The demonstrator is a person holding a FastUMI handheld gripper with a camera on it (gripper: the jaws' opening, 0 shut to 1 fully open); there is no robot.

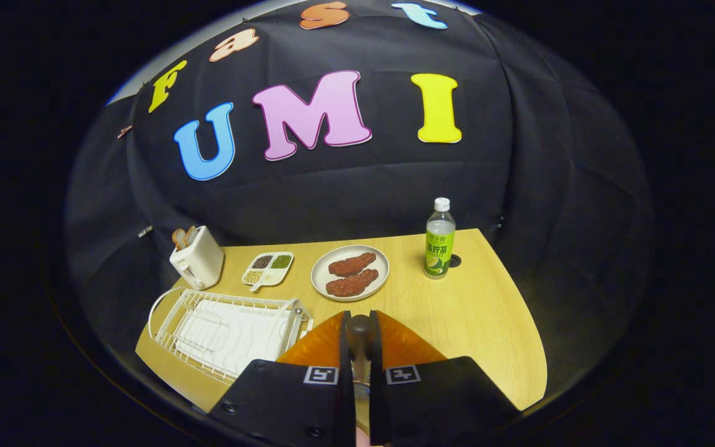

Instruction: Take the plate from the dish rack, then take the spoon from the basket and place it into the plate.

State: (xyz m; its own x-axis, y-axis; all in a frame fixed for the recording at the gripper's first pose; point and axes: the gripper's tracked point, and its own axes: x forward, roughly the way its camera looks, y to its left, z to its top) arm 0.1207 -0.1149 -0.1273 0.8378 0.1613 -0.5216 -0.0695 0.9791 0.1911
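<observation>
Gripper (360,329) hangs high over the near edge of the wooden table (469,310), looking down and forward. Jaws are drawn narrow on a dark rounded handle end (359,328) standing up between the fingertips; both fingers appear to press on it. From the task I judge this to be the spoon, held by its handle, though the bowl end is hidden below the fingers and I cannot confirm the shape. Orange fingers (317,344) flare out to either side of the grip. Dish rack (227,332), white wire, sits at the near left corner of the table, just left of the fingers, and its slots look empty, which fits the plate having been taken out. A pale round plate (321,280) lies near the middle of the table, just beyond the fingertips, and carries two brown meat-like pieces (351,274) (whether this is the task's plate I cannot say for certain; it is the only plate I can make out). Behind the rack, toward the far left corner, stands a white toaster (197,257) with bread in its slots, and beside it a small divided tray (269,268) with grains or seeds. A green-labelled bottle (439,239) stands upright near the far right edge, well apart from the plate. No basket can be made out. The high grip likely gives clearance over the rack before lowering onto the plate.
</observation>
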